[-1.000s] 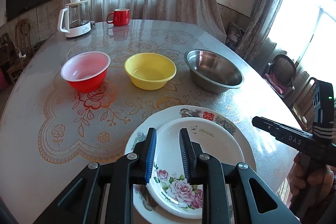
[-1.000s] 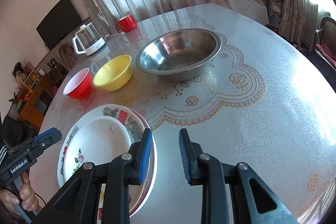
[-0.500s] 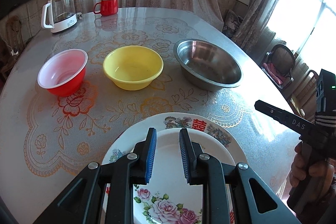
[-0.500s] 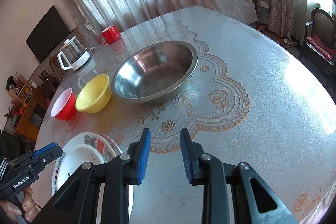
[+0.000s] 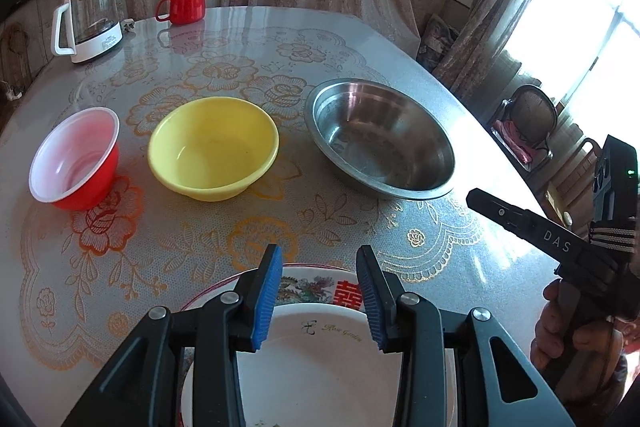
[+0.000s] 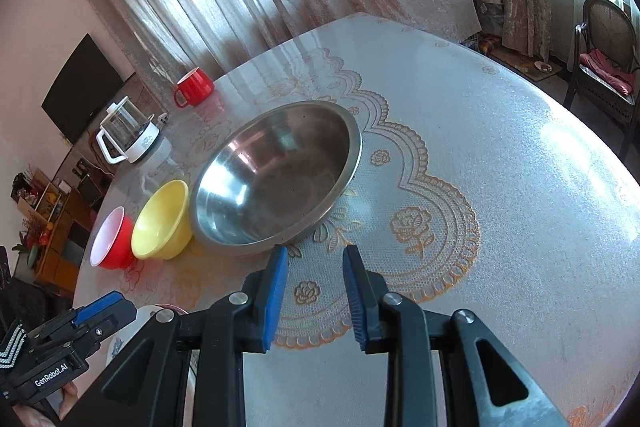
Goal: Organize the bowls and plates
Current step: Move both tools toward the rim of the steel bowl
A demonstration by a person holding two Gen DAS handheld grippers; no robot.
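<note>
Three bowls stand in a row on the table: a red bowl [image 5: 74, 159] with a white inside, a yellow bowl [image 5: 214, 147] and a wide steel bowl [image 5: 382, 139]. A small white plate [image 5: 320, 367] lies on a larger patterned plate [image 5: 320, 283] at the near edge. My left gripper [image 5: 320, 291] hovers over the plates' far rim, its jaws opening with nothing between them. My right gripper [image 6: 314, 291] is open and empty, just short of the steel bowl [image 6: 276, 175]. The yellow bowl [image 6: 160, 223] and red bowl [image 6: 110, 243] sit to its left.
A glass kettle [image 5: 90, 23] and a red mug [image 5: 184, 5] stand at the table's far side. Curtains hang behind. A chair [image 5: 528, 123] stands off the right edge. A lace-pattern cover [image 6: 420, 227] spreads under the bowls.
Both grippers have moved forward towards the bowls. The plates have slid to the bottom of the left view and almost out of the right view. The left jaws have widened.
</note>
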